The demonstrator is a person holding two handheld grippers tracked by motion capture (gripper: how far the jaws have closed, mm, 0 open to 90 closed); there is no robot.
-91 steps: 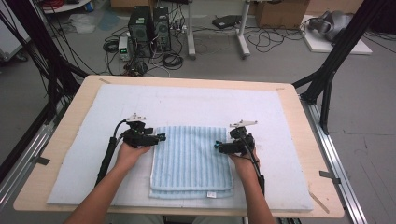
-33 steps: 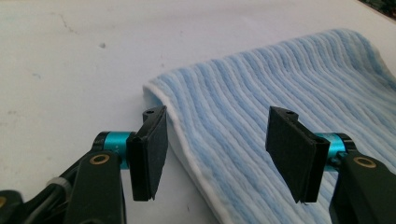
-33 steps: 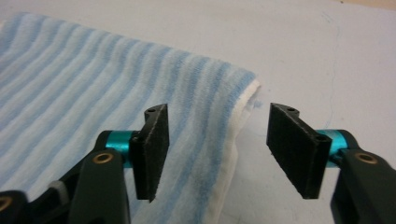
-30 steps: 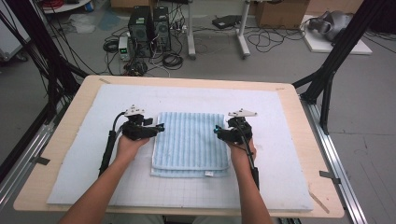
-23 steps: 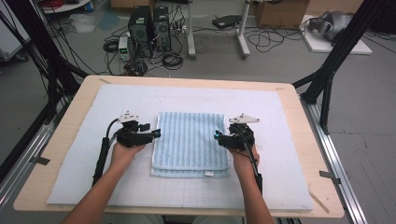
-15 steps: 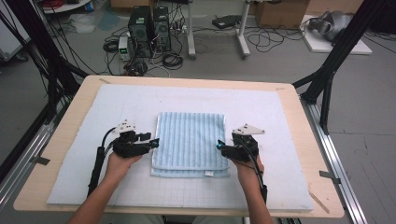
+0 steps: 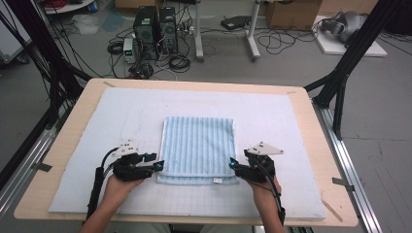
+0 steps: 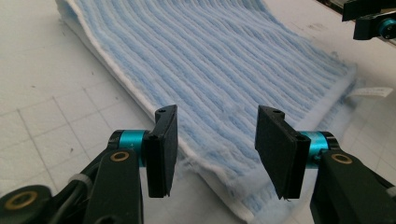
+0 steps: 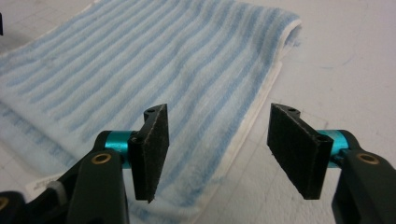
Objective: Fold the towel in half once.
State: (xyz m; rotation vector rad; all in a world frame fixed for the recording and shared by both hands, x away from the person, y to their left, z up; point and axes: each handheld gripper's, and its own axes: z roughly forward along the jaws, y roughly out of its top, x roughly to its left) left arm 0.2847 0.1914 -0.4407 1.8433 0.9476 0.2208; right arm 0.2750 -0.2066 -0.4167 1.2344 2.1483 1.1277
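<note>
**Towel folded on a padded table, a gripper at each near corner**

Towel, pale blue with white ribbed stripes, lies folded into a rectangle at the middle of a white gridded mat. The mat covers most of a light wooden table. The towel's stripes run away from the person, and a small white label sticks out of its near edge, close to the near right corner.

A person's forearms come in from the bottom of the high view, each hand holding a black two-jaw gripper that points inward, towards the towel. The left gripper sits at the towel's near left corner, its tips just at the edge of the cloth. The right gripper sits at the near right corner, tips just beside the cloth near the label.

In the left gripper view, the left gripper has its jaws spread with a clear gap; they have just been closing. The towel's white-bordered edge runs below the gap, and the pads do not press on it. The right gripper's tip shows at the top right corner.

In the right gripper view, the right gripper also holds its jaws apart; they too have just been closing. The towel's edge and corner lie under the gap, not pinched.
</note>
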